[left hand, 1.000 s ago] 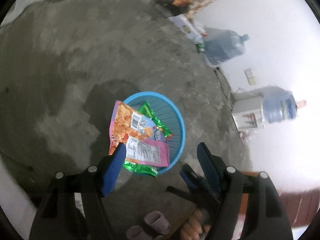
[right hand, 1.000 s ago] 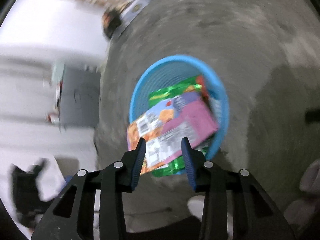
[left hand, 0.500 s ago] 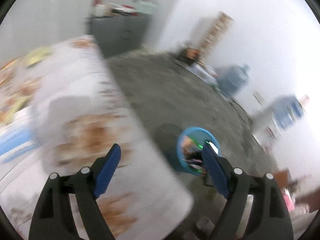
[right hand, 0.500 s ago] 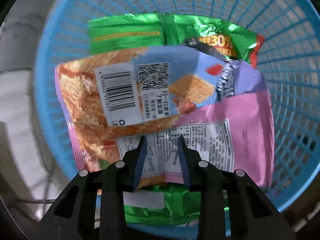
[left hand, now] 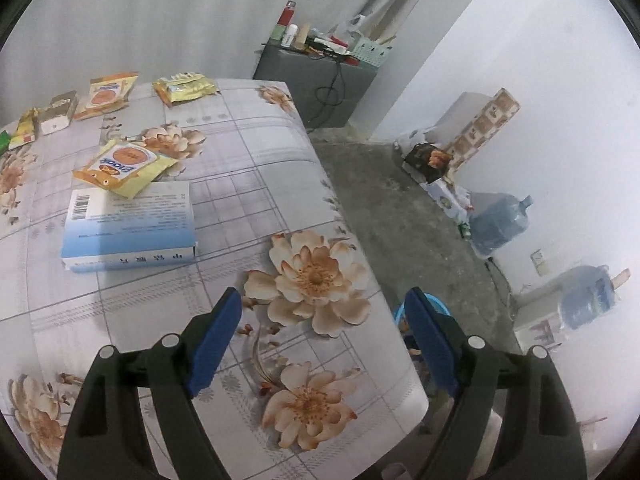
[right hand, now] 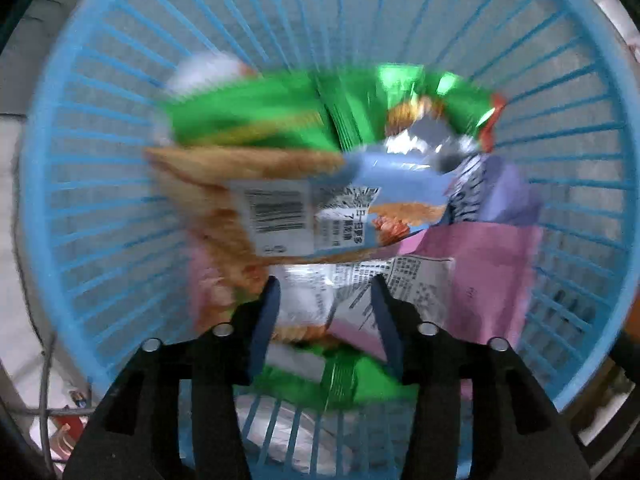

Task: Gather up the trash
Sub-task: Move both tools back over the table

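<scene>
Blue basket (right hand: 68, 240) on the floor already holds several snack wrappers (right hand: 280, 208). Right gripper (right hand: 324, 312) opening over them, releasing. Left gripper (left hand: 324, 340) wide, empty, over the table (left hand: 248, 184); yellow wrappers (left hand: 124, 164) and a box (left hand: 128, 228) still left.

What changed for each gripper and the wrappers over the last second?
The left gripper swung up from the blue basket to the floral table, jaws open and empty. The right gripper came down into the basket, pushing the pink wrapper inside; its jaws are now opening, the wrapper still between them. The green wrapper stayed in the basket.
</scene>
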`<state>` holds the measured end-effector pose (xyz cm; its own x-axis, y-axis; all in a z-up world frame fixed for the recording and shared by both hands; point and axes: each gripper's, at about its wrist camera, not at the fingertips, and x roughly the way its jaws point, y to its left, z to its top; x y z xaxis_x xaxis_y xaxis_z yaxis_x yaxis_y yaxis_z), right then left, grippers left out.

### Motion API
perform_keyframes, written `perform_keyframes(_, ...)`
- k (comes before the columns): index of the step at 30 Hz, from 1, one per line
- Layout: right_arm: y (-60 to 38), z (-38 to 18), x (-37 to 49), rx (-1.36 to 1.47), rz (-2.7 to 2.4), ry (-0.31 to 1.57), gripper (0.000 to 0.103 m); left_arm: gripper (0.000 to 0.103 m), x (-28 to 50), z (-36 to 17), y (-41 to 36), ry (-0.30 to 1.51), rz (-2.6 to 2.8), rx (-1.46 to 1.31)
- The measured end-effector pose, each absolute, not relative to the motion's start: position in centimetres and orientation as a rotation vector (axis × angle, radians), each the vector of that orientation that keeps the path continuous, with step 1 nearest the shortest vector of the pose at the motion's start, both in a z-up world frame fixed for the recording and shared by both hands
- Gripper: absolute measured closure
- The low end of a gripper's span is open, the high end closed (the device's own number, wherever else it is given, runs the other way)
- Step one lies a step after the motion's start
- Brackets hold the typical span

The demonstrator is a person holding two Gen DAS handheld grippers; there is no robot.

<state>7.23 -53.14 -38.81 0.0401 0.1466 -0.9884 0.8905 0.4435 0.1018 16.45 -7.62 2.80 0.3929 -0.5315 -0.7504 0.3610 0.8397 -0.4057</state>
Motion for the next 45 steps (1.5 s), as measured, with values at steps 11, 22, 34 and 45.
perform_keyframes(11,-47.8,-19.2,0.9,1.009,-0.6,0.935,0.034,0.017,16.1,2.5,-4.7,1.027,-0.572,-0.253)
perform_keyframes(22,-39.0,-6.1,5.4,0.653,-0.493,0.819,0.01,0.009,14.0,2.9,3.0,0.945,-0.393,-0.247)
perform_keyframes(34,-29.3,-3.5,13.2,0.447,-0.22,0.841,0.008,0.006,13.4,-0.2,11.1,0.955,-0.149,-0.29)
perform_keyframes(45,-23.1,-1.9,18.3,0.462,0.089,0.89,0.008,0.006,16.3,-1.4,12.6,0.944,-0.078,-0.262)
